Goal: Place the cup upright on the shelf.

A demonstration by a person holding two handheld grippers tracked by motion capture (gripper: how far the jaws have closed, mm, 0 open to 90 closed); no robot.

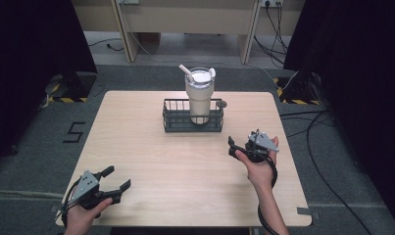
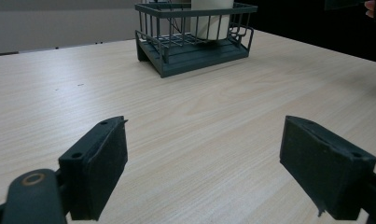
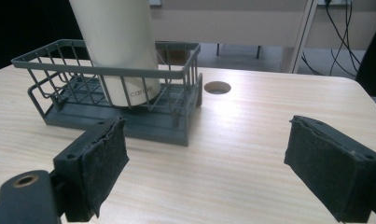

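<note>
Standing in basket [image 1: 171, 123]: tumbler [image 1: 200, 100]

Matt cream tumbler [image 1: 199, 100] in dark wire basket [image 1: 171, 122] on pale wood-grain table [image 1: 151, 156]

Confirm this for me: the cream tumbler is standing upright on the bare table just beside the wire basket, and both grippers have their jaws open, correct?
Not quite. The tumbler stands upright inside the wire basket, not beside it, as the right gripper view shows. Both the left gripper and right gripper do have open jaws.

A lab-like recording room: a pale wooden worktop [image 1: 151, 161] stands on grey carpet [image 1: 33, 161] between black curtains [image 1: 33, 44], hazard-striped stand feet [image 1: 67, 99] and trailing black cables [image 1: 327, 178].
</note>
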